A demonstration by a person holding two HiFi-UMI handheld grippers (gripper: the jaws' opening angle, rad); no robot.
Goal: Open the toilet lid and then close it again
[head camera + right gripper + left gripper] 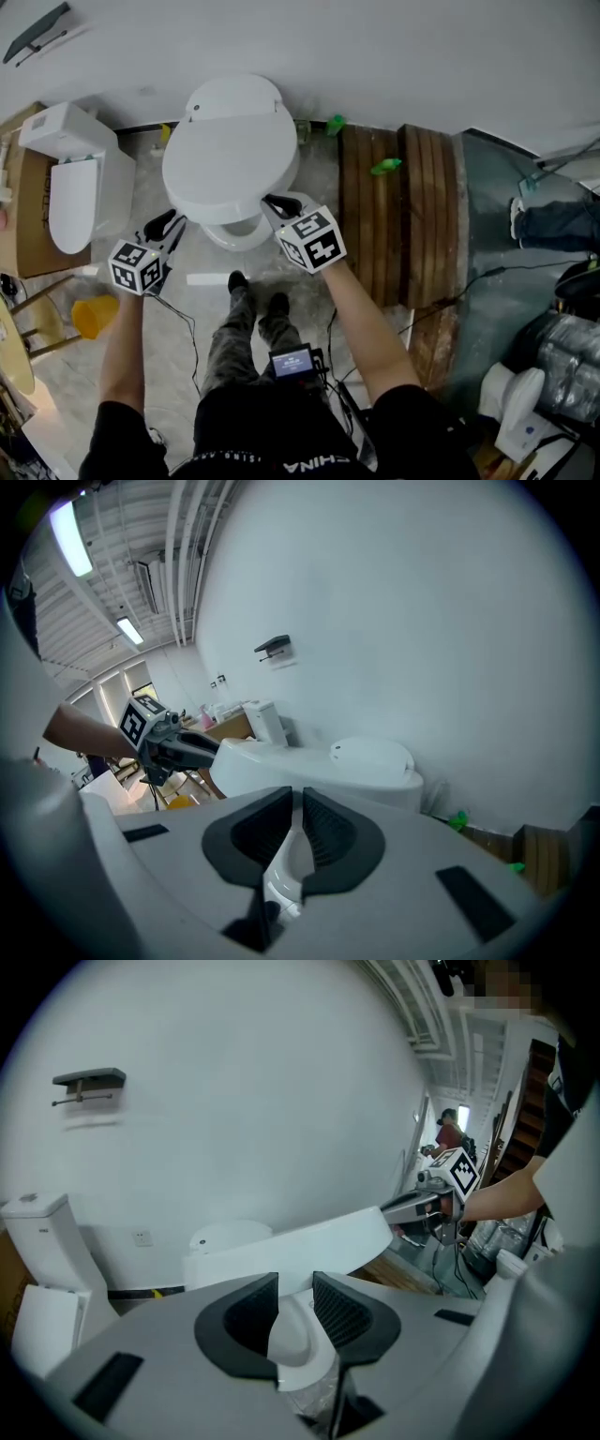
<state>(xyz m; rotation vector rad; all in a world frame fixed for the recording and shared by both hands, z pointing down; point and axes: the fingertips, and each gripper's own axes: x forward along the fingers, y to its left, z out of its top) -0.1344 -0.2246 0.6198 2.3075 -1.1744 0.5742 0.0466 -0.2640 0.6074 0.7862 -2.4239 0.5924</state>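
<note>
The white toilet lid point(230, 155) hangs partly lowered over the bowl point(234, 232), tilted up at the front. My left gripper point(169, 225) is at the lid's front left edge, my right gripper point(275, 203) at its front right edge. In the left gripper view the jaws point(295, 1283) stand apart with a clear gap and nothing pressed between them; the lid point(291, 1246) lies just beyond, and the right gripper point(412, 1211) touches its far edge. In the right gripper view the jaws point(297, 803) stand almost together, only a thin slit between them. The lid point(309, 761) runs across beyond them.
A second white toilet point(70, 178) stands on a cardboard box at the left, with a yellow bucket point(94, 314) below it. Wooden planks point(394, 216) lie right of the toilet, cables beyond them. My shoes point(253, 291) stand before the bowl. Another person's leg point(553, 225) is at the right.
</note>
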